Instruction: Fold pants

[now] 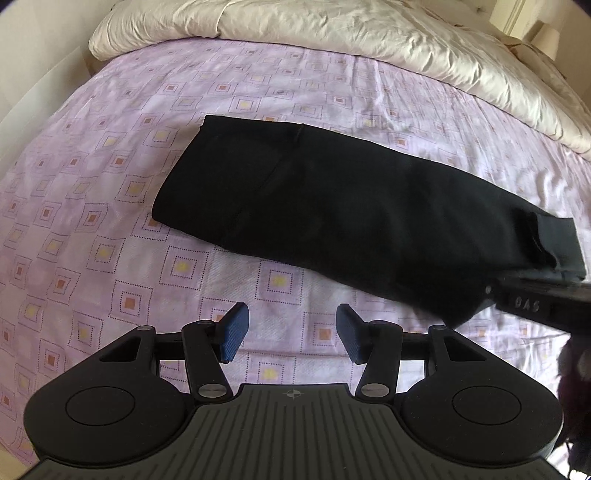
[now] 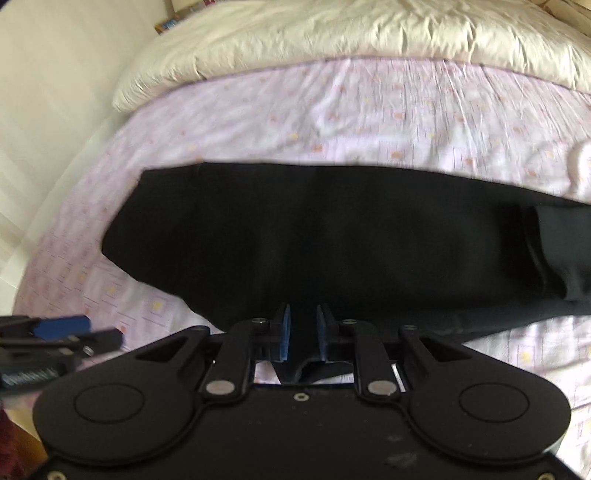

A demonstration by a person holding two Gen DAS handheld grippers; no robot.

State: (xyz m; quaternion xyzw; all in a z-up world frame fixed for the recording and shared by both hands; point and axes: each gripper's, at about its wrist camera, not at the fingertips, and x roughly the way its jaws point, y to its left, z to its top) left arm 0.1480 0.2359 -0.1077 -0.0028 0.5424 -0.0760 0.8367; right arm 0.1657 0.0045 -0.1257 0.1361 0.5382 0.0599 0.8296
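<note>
Pants (image 1: 332, 206) showing solid black, no pattern, w/ waistband end (image 1: 557, 243) looking slightly greyer. Bedsheet (image 1: 110, 192) showing pale lilac w/ dotted square outlines, yellow & orange centres. Duvet (image 1: 332, 26) looking plain cream. Left gripper (image 1: 291, 334) & right gripper (image 2: 303, 332) both showing black bodies w/ blue pads (image 1: 234, 332).

Lilac-sheeted bed (image 1: 110, 206), cream duvet (image 1: 332, 33), white wall (image 2: 55, 92).

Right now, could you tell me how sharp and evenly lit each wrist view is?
Left wrist view: sharp, the sheet pattern crisp, though the black pants lose nearly all detail and the fisheye bows the bed. Right wrist view: motion-blurred, the sheet pattern washed pale, the duvet bright; the right gripper stays sharp.
</note>
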